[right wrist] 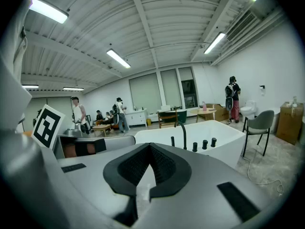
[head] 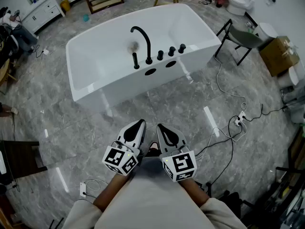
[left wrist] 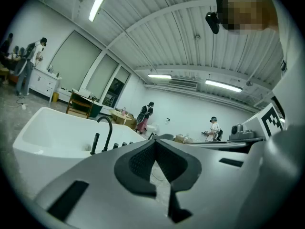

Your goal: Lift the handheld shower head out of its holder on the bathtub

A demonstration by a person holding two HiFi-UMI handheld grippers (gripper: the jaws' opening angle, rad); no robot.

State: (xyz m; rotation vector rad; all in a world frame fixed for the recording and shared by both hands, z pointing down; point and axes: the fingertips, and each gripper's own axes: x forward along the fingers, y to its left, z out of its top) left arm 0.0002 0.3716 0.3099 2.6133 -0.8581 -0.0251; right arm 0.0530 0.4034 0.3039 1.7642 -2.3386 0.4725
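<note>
- Two grippers in play here. We've got both tucked in close to our body, side by side, well apart from the white bathtub.
- Left gripper: jaws closed tip to tip, nothing between them.
- Right gripper: same deal, jaws pressed together and empty.
- The handheld shower head is the slim black stick standing upright in its holder on the tub's near long rim, around the middle of that edge.
- Just beside it on the same rim, to its right in the head view, is the curved black faucet, then three black knobs in a row.
- Both gripper views look across at the tub, and we see the shower head left of the faucet in each.
- A grey chair stands off the tub's right end with a cardboard box past it, all on the grey marble floor.
</note>
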